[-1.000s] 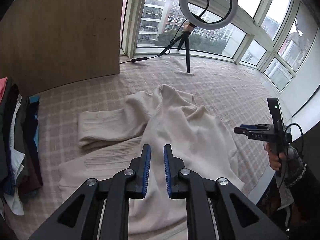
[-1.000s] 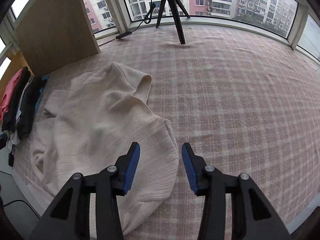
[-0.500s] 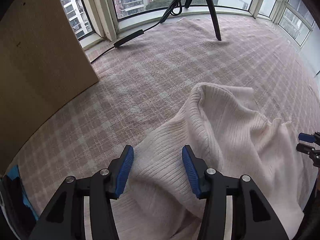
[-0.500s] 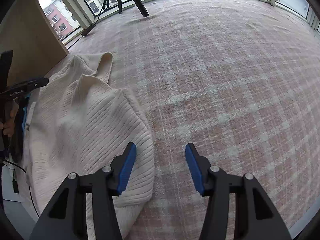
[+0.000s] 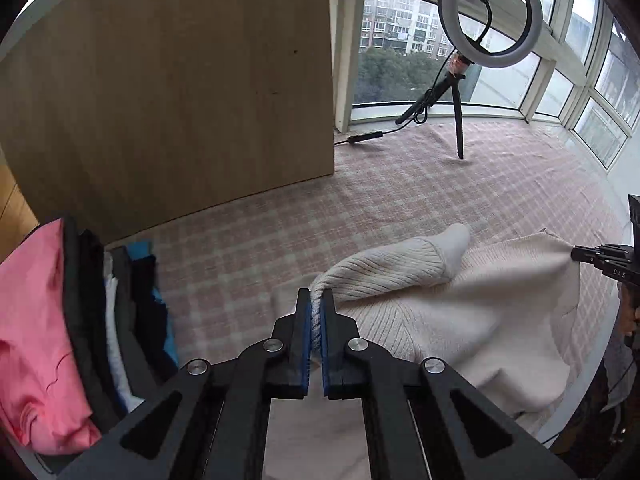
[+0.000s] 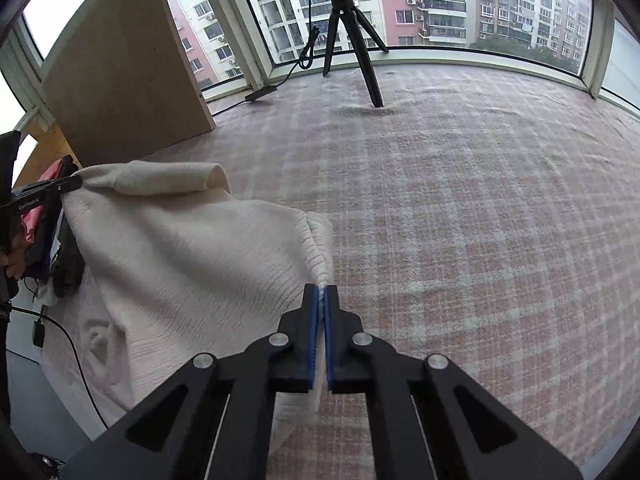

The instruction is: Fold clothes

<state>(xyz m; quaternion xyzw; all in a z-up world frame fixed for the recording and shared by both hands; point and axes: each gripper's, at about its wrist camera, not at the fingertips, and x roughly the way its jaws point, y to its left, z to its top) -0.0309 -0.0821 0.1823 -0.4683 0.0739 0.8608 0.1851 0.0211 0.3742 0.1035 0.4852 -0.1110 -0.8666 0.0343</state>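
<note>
While both my grippers are clamped on the cream sweater [image 5: 460, 320], I should lift evenly and keep the stretch between them taut so the knit hangs flat before I lay it over. My left gripper [image 5: 316, 306] pinches a bunched ribbed edge; my right gripper [image 6: 321, 300] pinches another edge. It is a ribbed, soft, wrinkled knit, one sleeve flopped across its top, lying on the pink checked blanket [image 6: 460, 220], well short of the tripod [image 6: 352, 40].

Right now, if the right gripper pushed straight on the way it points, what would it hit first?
Probably the checked blanket just beyond the sweater edge the right gripper pinches; depth is hard to judge.
</note>
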